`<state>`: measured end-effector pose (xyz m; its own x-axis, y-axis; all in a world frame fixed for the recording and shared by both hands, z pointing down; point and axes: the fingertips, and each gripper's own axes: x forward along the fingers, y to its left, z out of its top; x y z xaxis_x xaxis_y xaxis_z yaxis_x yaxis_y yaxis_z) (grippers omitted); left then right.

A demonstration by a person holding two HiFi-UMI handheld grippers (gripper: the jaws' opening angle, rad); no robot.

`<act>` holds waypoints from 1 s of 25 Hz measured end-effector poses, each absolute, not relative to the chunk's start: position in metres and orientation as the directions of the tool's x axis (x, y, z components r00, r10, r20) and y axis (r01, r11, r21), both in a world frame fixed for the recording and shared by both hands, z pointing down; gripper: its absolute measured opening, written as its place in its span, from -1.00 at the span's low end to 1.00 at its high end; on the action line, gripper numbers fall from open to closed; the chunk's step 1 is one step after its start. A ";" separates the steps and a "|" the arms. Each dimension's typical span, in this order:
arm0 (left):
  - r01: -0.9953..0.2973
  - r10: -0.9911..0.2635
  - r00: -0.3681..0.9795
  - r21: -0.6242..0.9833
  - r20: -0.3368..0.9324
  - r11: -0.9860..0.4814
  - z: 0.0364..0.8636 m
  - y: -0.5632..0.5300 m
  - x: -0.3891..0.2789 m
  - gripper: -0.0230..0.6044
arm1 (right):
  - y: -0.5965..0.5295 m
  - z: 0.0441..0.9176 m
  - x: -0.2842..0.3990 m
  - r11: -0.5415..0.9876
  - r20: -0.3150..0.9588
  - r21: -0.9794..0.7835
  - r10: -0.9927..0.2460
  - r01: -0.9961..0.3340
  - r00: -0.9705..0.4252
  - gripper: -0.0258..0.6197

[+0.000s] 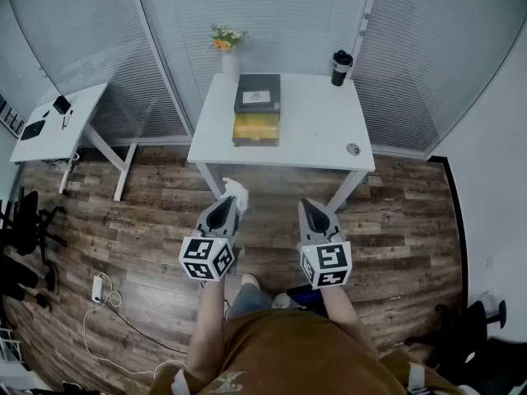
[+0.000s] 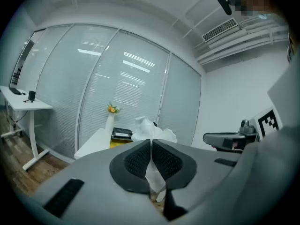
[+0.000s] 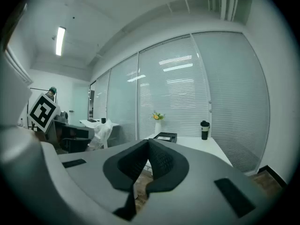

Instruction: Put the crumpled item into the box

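My left gripper (image 1: 231, 202) is shut on a white crumpled item (image 1: 236, 191), held in the air short of the white table (image 1: 313, 138). In the left gripper view the crumpled item (image 2: 151, 131) sticks out above and below the closed pads (image 2: 138, 159). The box (image 1: 256, 129) lies on the table, a yellow tray with a black lid (image 1: 258, 94) behind it; it shows as a yellow box (image 2: 118, 143) past the jaws. My right gripper (image 1: 311, 210) is shut with nothing in it, beside the left one. Its own view shows the box (image 3: 165, 137) far ahead.
A vase with flowers (image 1: 230, 53) stands at the table's back left and a black tumbler (image 1: 341, 67) at the back right. A small round object (image 1: 353, 149) lies near the front right. A second desk (image 1: 58, 122) stands to the left. Wooden floor lies below.
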<state>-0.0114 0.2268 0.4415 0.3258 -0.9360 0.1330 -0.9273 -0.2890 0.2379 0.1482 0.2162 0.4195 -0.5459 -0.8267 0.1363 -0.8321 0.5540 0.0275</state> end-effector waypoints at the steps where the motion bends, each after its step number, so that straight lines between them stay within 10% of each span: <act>1: -0.928 -0.937 0.324 0.239 0.134 -0.287 0.442 0.227 -0.012 -0.82 | 0.216 0.420 0.148 0.554 0.138 0.028 -0.826 -0.832 -0.546 -0.88; 25: -0.932 -0.943 0.298 0.260 0.152 -0.252 0.449 0.217 -0.025 -0.82 | 0.187 0.431 0.155 0.532 0.153 0.000 -0.837 -0.847 -0.526 -0.88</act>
